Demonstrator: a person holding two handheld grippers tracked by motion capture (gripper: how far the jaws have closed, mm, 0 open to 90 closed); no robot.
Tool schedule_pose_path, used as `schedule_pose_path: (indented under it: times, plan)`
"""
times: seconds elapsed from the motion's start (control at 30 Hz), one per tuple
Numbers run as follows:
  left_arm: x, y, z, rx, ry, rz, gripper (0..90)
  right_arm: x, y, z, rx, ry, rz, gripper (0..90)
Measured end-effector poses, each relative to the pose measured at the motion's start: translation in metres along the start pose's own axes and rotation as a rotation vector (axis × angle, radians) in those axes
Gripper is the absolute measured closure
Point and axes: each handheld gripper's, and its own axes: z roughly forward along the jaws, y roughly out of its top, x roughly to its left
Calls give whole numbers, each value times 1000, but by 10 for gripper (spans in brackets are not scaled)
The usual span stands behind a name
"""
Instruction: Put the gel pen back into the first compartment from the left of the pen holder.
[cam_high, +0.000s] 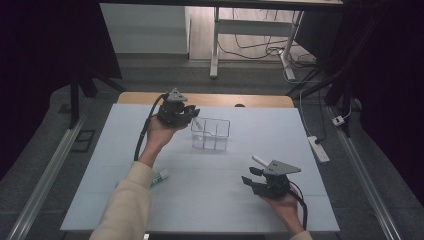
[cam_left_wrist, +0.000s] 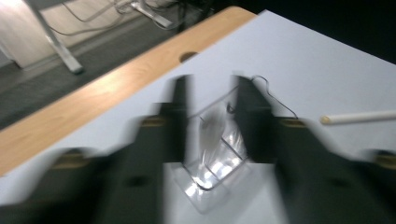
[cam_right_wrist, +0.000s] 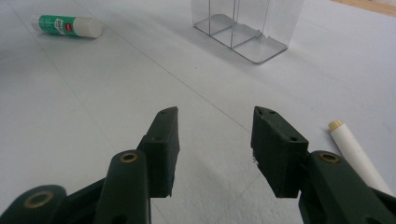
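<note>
In the high view we have our left gripper (cam_high: 192, 113) at the upper middle of the frame, right at the left end of the clear divided organizer (cam_high: 210, 134), with a small whitish item (cam_high: 198, 123) leaning in its near-left compartment. In the left gripper view the jaws stand spread with that blurred item (cam_left_wrist: 208, 132) showing between them above the box (cam_left_wrist: 211, 172), and the pads do not seem to press on it, so we judge that we are at the release step of dropping it in. Our right gripper (cam_high: 252, 176) rests at the lower right with its jaws apart and nothing between them, just beside a white stick (cam_right_wrist: 356, 154) on the table (cam_high: 200, 190). A green-labelled glue stick (cam_right_wrist: 66, 25) lies at the lower left of the high view. Next we would likely lift the left gripper straight up without tipping the box, then close on one of the loose sticks.
</note>
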Motion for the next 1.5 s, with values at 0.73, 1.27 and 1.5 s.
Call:
schedule_pose_path:
  times: [0.73,1.27,1.5]
  plan:
    - [-13,-67,-44,-63,-78,6,403,-6,1,-4,-1,-28,-7,504]
    - [-29,-103,-67,-28,-51,28,437,-15,2,-12,-9,-80,33,489]
    - [-33,-115,-69,-6,-41,36,440,-24,3,-22,-29,-115,60,488]
